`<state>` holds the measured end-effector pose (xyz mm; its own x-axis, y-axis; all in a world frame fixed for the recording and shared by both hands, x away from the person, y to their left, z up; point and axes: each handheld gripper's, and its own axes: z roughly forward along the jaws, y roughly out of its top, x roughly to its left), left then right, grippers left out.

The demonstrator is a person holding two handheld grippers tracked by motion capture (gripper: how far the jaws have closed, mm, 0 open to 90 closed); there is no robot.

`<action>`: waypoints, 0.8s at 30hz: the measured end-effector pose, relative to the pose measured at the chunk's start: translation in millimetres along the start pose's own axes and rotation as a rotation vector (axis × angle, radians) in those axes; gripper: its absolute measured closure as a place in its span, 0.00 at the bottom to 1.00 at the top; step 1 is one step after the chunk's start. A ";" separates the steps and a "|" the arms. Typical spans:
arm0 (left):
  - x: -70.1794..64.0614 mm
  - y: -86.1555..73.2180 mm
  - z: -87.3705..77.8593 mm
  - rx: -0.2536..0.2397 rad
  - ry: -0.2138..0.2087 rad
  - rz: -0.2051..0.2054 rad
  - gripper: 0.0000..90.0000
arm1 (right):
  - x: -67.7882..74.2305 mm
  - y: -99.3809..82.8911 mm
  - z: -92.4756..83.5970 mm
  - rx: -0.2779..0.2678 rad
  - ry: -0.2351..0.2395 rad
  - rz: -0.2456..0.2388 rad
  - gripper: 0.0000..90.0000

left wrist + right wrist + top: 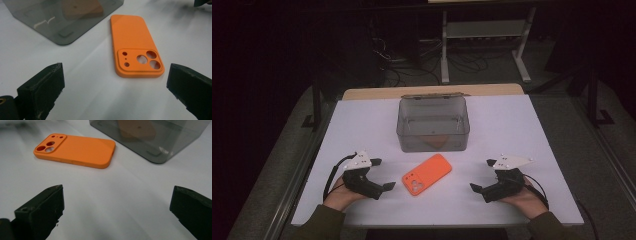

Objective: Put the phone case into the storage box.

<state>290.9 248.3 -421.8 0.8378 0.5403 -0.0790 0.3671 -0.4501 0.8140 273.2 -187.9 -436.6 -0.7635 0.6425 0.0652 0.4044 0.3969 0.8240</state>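
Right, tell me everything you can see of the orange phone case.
The orange phone case lies flat on the white table, back side up, angled across it just in front of the smoky clear box without touching it. It looks like soft matte silicone, with rounded corners. A raised camera block at the end nearer the person has three large round cutouts and some smaller holes. It lies between the left gripper and the right gripper, both open and clear of it.

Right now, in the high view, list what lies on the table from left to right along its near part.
left gripper → orange phone case → right gripper
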 end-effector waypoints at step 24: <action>-5.8 19.2 15.7 0.016 -0.027 0.009 0.01 | 0.5 0.9 1.2 -0.016 0.000 -0.016 0.00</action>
<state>299.5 225.4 -414.7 0.8518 0.5165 -0.0875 0.3656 -0.4665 0.8054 273.8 -186.5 -436.5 -0.7695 0.6365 0.0521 0.3845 0.3966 0.8336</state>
